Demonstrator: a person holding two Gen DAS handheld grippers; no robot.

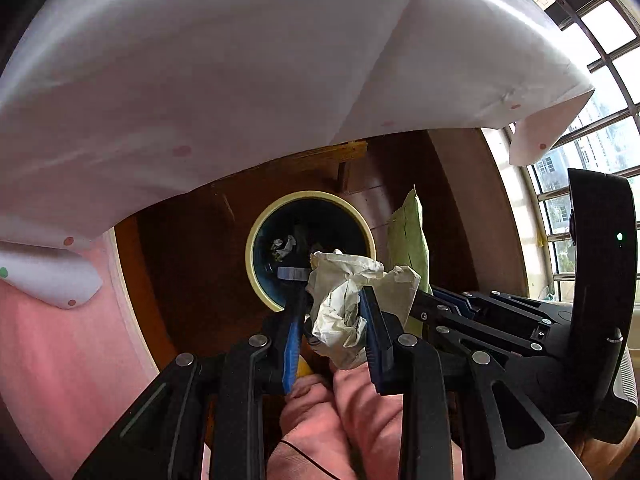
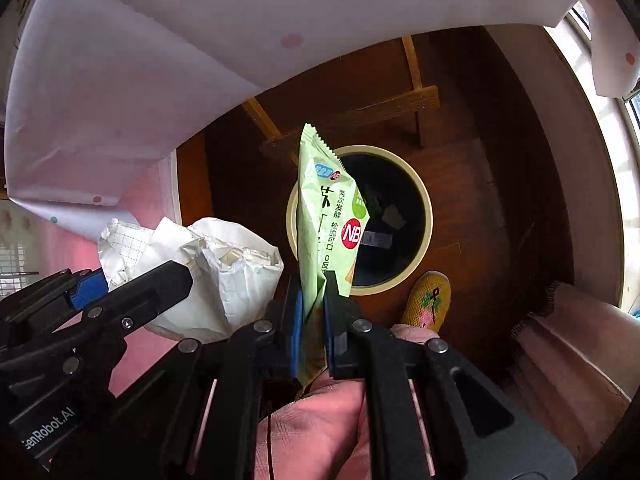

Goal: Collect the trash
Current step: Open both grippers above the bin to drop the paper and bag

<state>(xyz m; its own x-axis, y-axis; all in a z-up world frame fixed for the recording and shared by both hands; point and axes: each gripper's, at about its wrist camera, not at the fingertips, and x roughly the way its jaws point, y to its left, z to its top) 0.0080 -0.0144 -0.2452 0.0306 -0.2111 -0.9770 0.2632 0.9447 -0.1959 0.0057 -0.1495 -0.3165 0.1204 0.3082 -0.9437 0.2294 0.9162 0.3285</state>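
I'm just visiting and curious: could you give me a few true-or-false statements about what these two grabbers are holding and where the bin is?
1. The left gripper holds crumpled paper. True.
2. The right gripper is empty. False: its jaws are shut on a green wrapper.
3. The bin stands on the wooden floor below both grippers. True.
4. The bin is empty. False: scraps already lie inside.
5. The wrapper lies flat on the floor. False: it stands upright in the jaws.

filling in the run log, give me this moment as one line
left gripper: shut on paper wad | right gripper: shut on green wrapper | both above bin | bin: holds trash | nothing dropped yet
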